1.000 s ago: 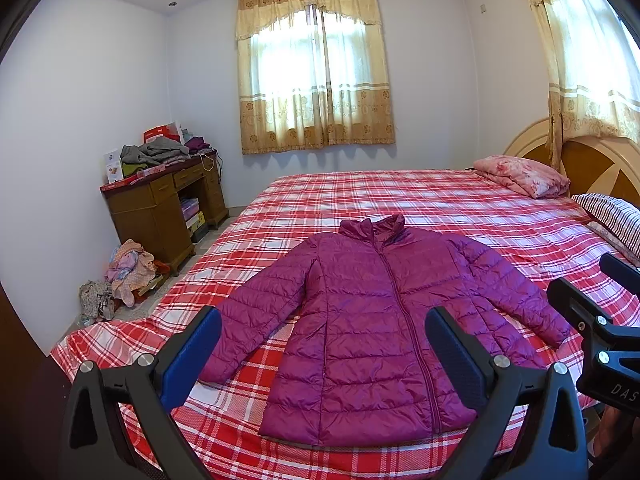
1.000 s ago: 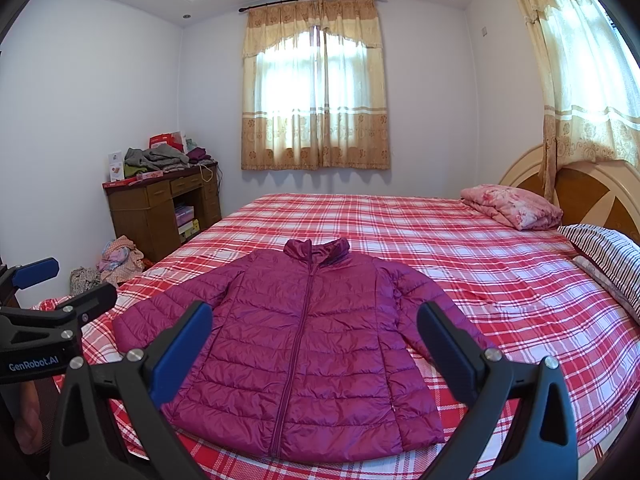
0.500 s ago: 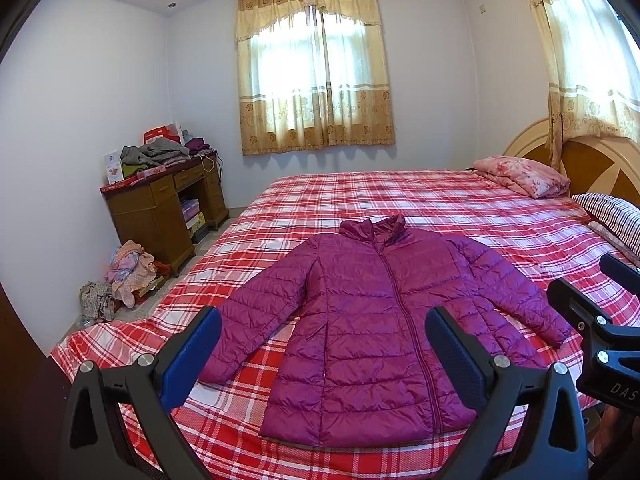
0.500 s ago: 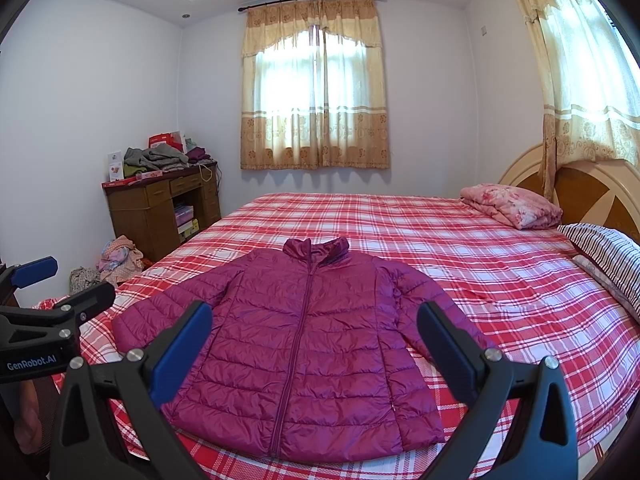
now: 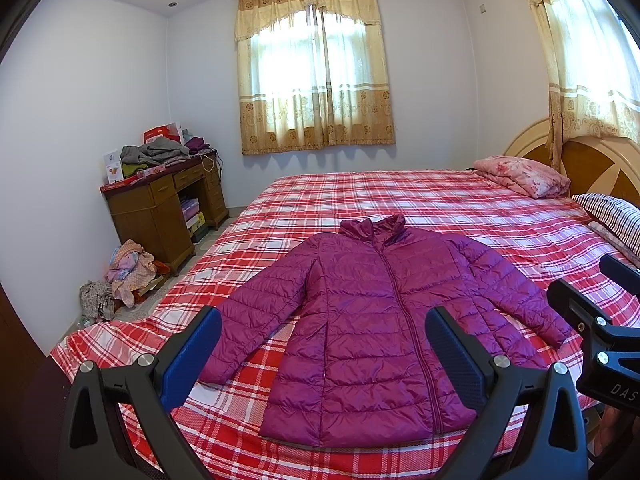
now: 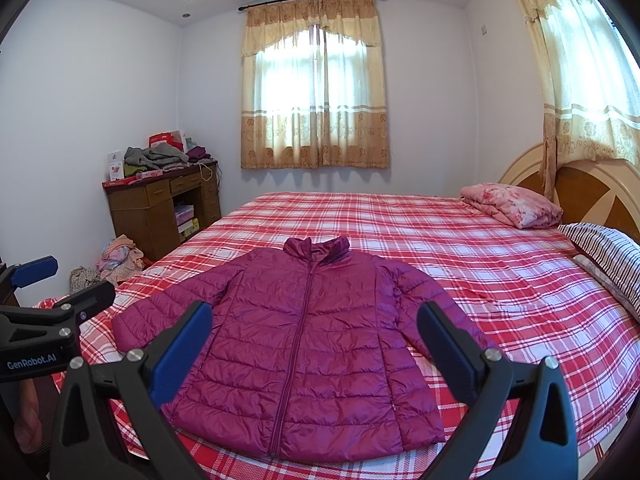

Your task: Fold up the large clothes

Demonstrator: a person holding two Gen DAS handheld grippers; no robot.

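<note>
Stillness marks the scene: against the views of half a second and a full second ago, neither claw has shifted, and the purple quilted jacket (image 5: 372,320) lies just as it did. By that reading the folding has not begun, and both tools hang at the ready.

The jacket is spread face up, zipped, on the red plaid bedspread (image 5: 400,200), its hem toward the claws and its collar pointing away from them. Both sleeves slant outward and down from the body, flat on the cloth.

The left gripper (image 5: 320,354) hovers short of the hem with its fingers spread wide, holding nothing and touching nothing. The jacket's left-hand sleeve cuff sits just beyond its blue-padded finger. The right gripper (image 6: 314,346) matches it: fingers wide apart, empty, clear of the fabric, with the jacket's body showing beyond the gap. Each claw's frame edges into the other's view, so the two sit side by side.

Far beyond the claws are a curtained window (image 6: 316,96) and, off to the left, a wooden desk (image 6: 160,208) heaped with clothes. To the right, pillows lie by the headboard (image 6: 592,192).

A sleeve looks the likely first fold.
</note>
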